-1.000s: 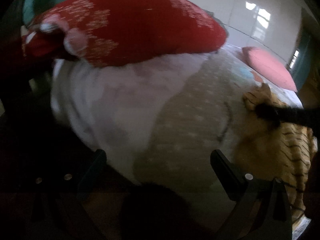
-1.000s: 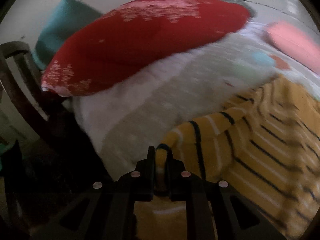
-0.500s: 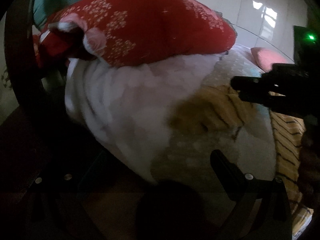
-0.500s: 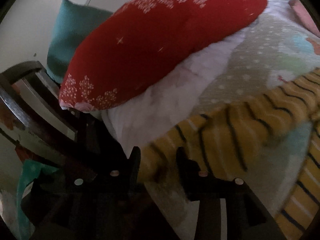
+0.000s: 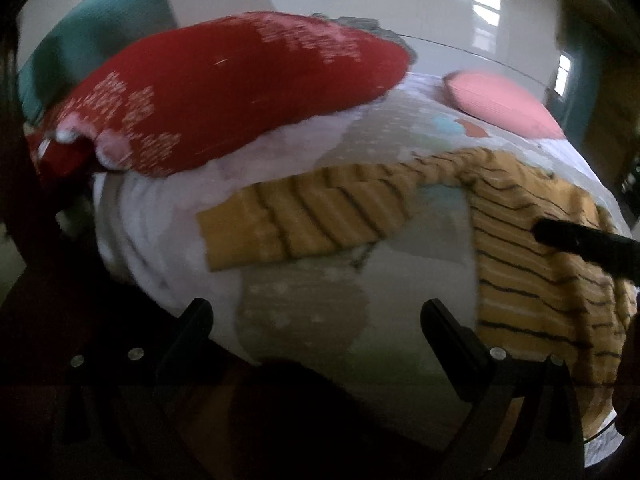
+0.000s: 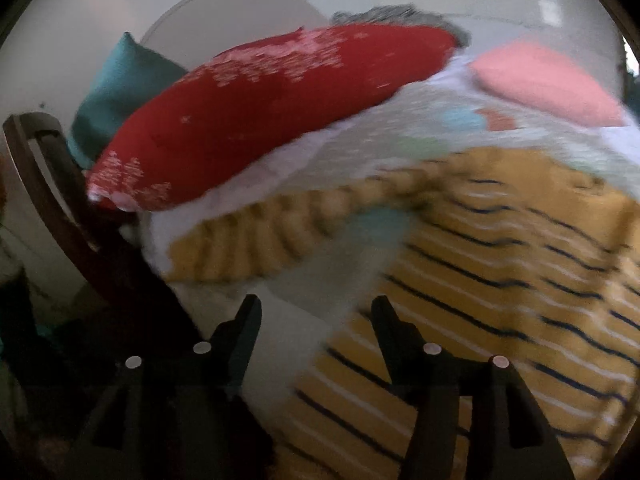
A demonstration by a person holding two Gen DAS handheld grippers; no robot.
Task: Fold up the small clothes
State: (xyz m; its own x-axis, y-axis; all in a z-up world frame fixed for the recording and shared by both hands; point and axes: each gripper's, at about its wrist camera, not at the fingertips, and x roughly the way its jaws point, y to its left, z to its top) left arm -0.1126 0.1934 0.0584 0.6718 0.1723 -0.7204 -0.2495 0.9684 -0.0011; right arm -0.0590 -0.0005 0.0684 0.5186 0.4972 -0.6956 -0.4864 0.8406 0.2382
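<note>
Right claw gapes empty, left claw too; striped sweater sprawls, sleeve seemingly near the bed's edge.

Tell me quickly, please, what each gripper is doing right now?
Left gripper: open, holding nothing.
Right gripper: open, holding nothing; the striped yellow top lies free.

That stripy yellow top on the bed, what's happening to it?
Someone is folding it with two hand-held grippers. The stripy yellow top lies spread on the patterned bedspread, one sleeve stretched out flat toward the red pillow. The right gripper and left gripper both have their jaws open and hold nothing. No fold is made yet.
</note>
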